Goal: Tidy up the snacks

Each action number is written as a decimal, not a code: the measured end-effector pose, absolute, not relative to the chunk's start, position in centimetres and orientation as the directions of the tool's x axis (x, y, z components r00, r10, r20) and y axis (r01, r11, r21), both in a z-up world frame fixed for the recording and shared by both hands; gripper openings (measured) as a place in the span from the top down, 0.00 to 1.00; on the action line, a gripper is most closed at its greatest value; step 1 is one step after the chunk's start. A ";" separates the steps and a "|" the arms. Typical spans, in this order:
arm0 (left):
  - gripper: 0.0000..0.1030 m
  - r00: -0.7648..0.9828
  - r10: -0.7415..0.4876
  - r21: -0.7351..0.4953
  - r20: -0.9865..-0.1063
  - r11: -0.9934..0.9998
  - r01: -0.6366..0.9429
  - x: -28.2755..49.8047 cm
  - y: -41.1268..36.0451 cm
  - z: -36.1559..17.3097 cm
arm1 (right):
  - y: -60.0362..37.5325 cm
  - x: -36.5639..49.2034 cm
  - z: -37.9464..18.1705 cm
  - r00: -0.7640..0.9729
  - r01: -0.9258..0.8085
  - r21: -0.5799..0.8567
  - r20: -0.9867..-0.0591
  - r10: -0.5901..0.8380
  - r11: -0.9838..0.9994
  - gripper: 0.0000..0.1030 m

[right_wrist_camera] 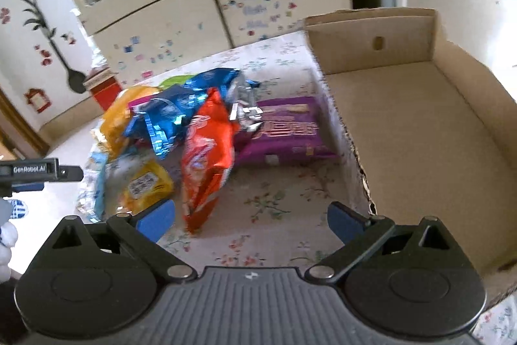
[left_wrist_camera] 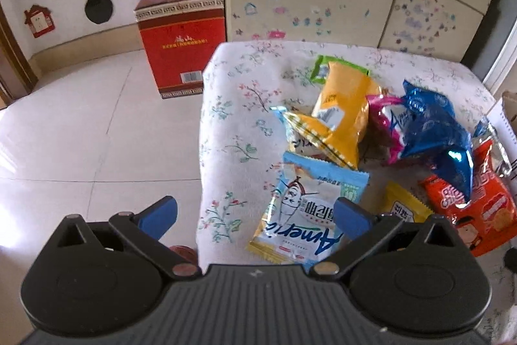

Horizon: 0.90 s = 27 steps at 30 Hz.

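Floral tablecloth (left_wrist_camera: pixel 226 118) holds snack packets (left_wrist_camera: pixel 342 118); only the right view shows the cardboard box (right_wrist_camera: pixel 420 131); both jaws wide.

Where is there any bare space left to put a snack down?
The cardboard box holds nothing visible, its whole floor bare. Floral cloth lies bare between the orange bag and the box wall. The heap around the blue bag is crowded.

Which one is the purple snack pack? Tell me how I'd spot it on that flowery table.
Find the big open cardboard box on the flowery tablecloth. Right beside its torn left wall lies the purple snack pack, flat, at the edge of the heap. It is the only purple one; its neighbour, the orange-red bag, stands up on edge.
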State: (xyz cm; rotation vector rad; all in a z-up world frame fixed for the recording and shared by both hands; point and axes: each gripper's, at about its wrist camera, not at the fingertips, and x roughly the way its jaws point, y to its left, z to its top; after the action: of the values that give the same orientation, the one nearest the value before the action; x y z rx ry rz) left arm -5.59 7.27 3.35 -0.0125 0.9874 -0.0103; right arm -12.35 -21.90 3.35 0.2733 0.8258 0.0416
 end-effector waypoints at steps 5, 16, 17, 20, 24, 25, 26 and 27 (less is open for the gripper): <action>0.01 0.529 -0.033 -0.024 -0.848 0.999 0.023 -4.7 6.0 1.7 | -22.2 -12.3 3.3 0.664 0.107 0.238 -0.740 0.109 0.965 0.00; 0.01 0.484 -0.141 -0.070 -0.863 0.984 0.161 -6.3 2.7 1.2 | -20.9 -12.4 5.4 0.657 0.152 0.186 -0.753 0.041 0.971 0.00; 0.01 0.485 -0.153 -0.079 -0.861 0.982 0.169 -6.6 2.5 1.5 | -20.8 -12.4 5.6 0.658 0.160 0.184 -0.753 0.034 0.970 0.00; 0.01 0.501 -0.184 -0.094 -0.846 0.975 0.199 -7.7 1.7 3.0 | -20.4 -12.6 6.3 0.659 0.181 0.180 -0.752 0.017 0.967 0.00; 0.01 0.545 -0.193 -0.072 -0.816 0.969 0.236 -9.1 0.8 5.4 | -20.0 -12.2 7.5 0.643 0.169 0.121 -0.766 -0.016 0.978 0.00; 0.01 0.556 -0.193 -0.068 -0.809 0.969 0.237 -9.3 0.8 6.0 | -19.9 -12.1 7.8 0.634 0.155 0.104 -0.773 -0.019 0.982 0.00; 0.01 0.565 -0.192 -0.065 -0.803 0.969 0.236 -9.5 0.8 6.6 | -19.8 -11.7 8.2 0.622 0.143 0.072 -0.783 -0.033 0.987 0.00; 0.01 0.571 -0.193 -0.067 -0.797 0.970 0.234 -9.7 1.0 7.2 | -19.6 -11.6 8.4 0.614 0.137 0.043 -0.787 -0.051 0.990 0.00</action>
State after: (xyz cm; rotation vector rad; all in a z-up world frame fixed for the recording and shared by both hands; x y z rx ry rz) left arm -9.74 0.99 7.22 0.0475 0.9293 -0.2509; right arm -11.56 -19.60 8.43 0.1022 0.9033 -0.1087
